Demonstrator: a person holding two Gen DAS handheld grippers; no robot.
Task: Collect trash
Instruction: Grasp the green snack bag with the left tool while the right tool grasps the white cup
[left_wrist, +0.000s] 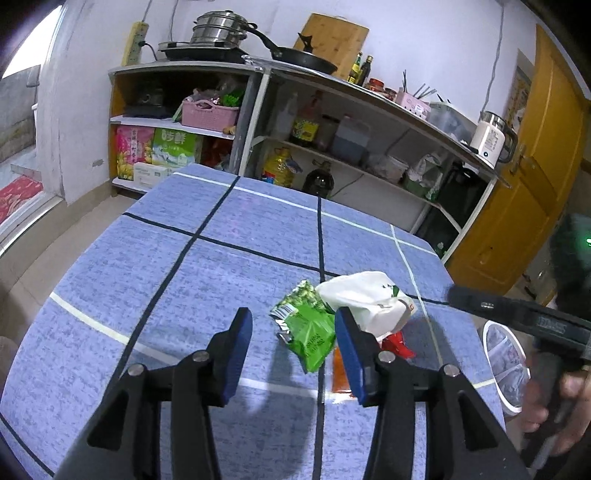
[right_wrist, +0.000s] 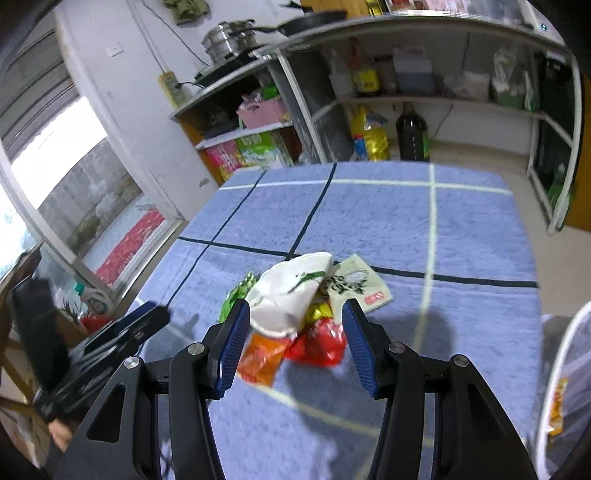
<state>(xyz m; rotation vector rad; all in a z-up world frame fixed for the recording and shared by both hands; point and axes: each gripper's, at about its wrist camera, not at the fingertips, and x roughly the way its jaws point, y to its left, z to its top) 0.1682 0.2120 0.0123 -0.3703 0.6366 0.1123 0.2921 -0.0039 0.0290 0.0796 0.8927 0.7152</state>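
Observation:
A small heap of wrappers lies on the blue tablecloth (left_wrist: 236, 273). It holds a green snack bag (left_wrist: 308, 326), a white crumpled bag (left_wrist: 364, 297), a red wrapper (left_wrist: 397, 343) and an orange packet (left_wrist: 340, 373). My left gripper (left_wrist: 293, 332) is open above the cloth, its fingers either side of the green bag. In the right wrist view the white bag (right_wrist: 291, 291), red wrapper (right_wrist: 319, 343), orange packet (right_wrist: 260, 356) and a pale green packet (right_wrist: 356, 284) lie just ahead of my open right gripper (right_wrist: 295, 328).
A white mesh bin (left_wrist: 504, 365) stands off the table's right edge; it also shows in the right wrist view (right_wrist: 561, 384) with a wrapper inside. Kitchen shelves (left_wrist: 258, 122) with bottles and pans stand beyond the table. A yellow door (left_wrist: 524, 192) is at the right.

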